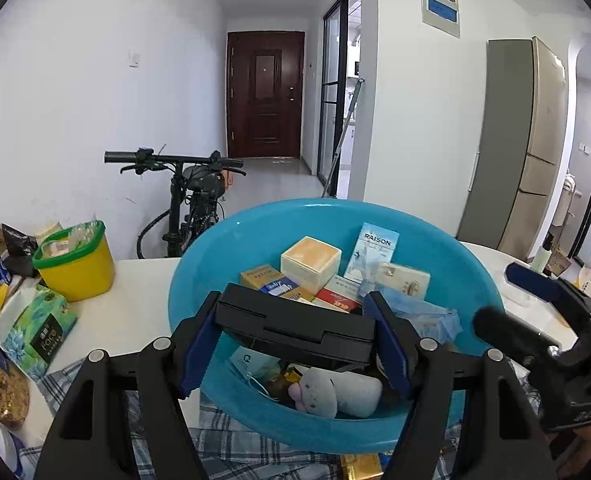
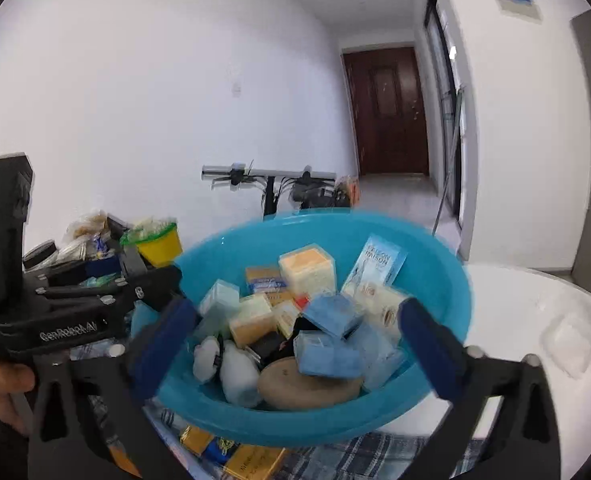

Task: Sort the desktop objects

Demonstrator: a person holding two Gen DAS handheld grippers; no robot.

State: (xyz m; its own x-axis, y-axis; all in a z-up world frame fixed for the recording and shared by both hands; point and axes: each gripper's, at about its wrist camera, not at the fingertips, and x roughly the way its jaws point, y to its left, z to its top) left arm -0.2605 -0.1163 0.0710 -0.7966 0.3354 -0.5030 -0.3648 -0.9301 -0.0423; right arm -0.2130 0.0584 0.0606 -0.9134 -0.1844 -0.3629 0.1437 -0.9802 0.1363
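A blue plastic basin sits on a checked cloth on the white table, full of small boxes, packets and a grey plush toy. My left gripper is shut on a flat black box and holds it just above the basin's near half. In the right wrist view the same basin holds several boxes, a white item and a round tan disc. My right gripper is open and empty over the basin, fingers spread wide. The left gripper's body shows at that view's left.
A yellow tub with a green rim, a green tissue pack and snack bags crowd the table's left. Gold boxes lie on the cloth in front of the basin. A clear plastic container sits right. A bicycle stands behind.
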